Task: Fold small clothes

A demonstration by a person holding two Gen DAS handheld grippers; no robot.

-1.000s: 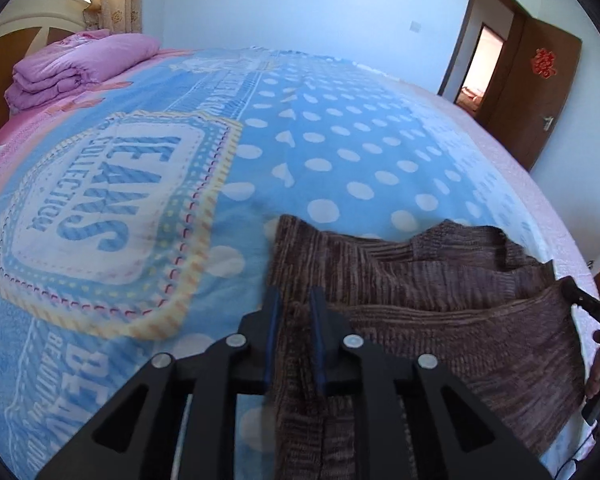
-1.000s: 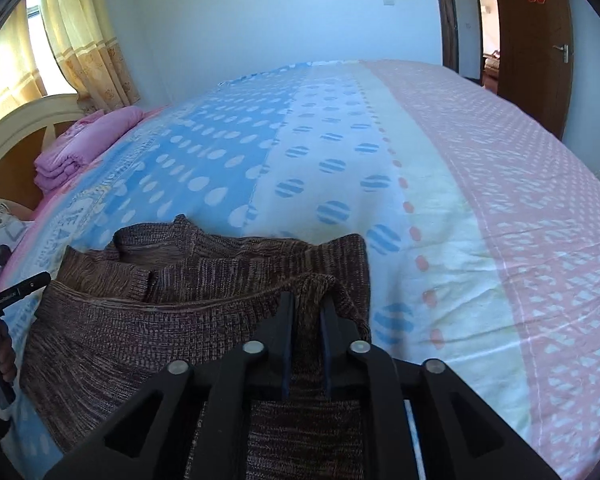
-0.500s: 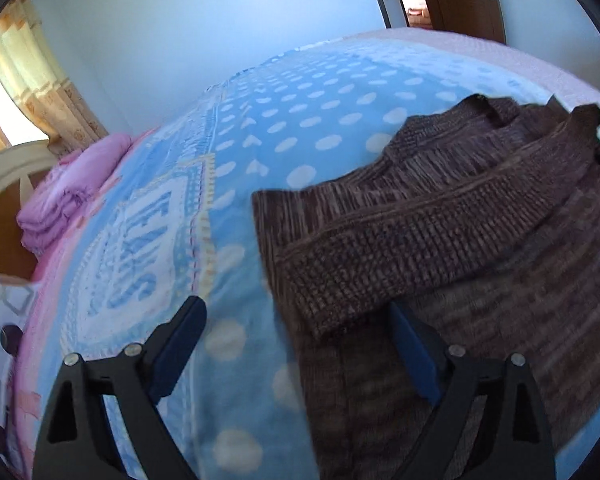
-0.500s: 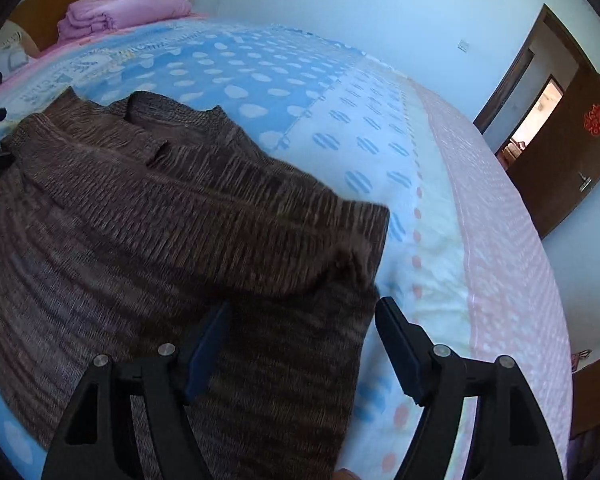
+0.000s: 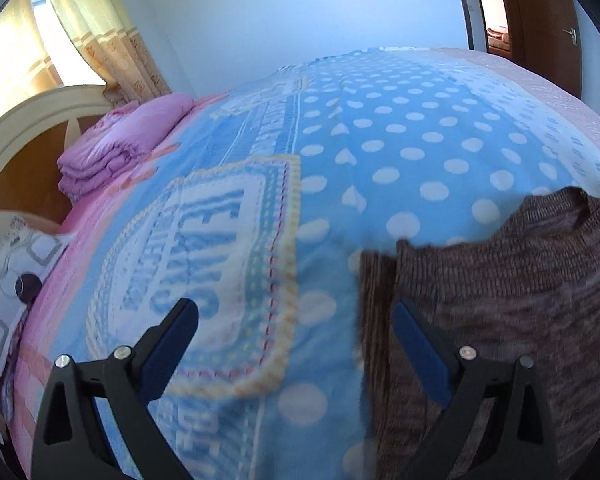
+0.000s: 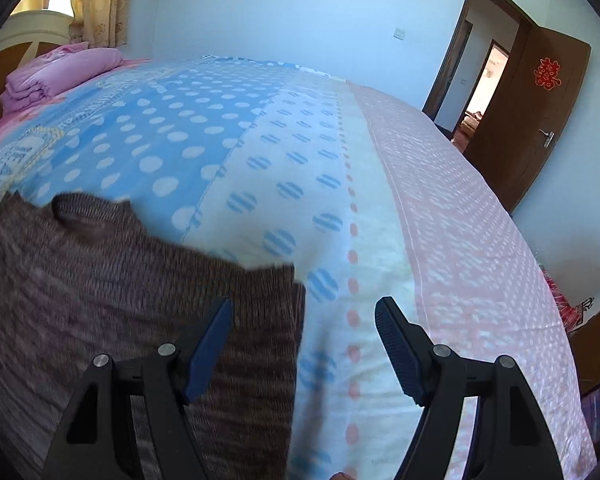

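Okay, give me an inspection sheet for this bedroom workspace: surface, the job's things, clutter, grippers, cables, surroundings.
Surface: bed with a blue polka-dot blanket; a pink dotted band along its right side.
Job's things: one brown knit sweater lying on the blanket, neck hole facing away; views blurred.
Clutter: folded pink quilt by the headboard; patterned pillow.
Grippers: left gripper and right gripper both with jaws open and just widened, nothing gripped; each straddles a side edge of the sweater.
Cables: nothing seen.
Surroundings: curtain, open brown door with red decoration, light switch.
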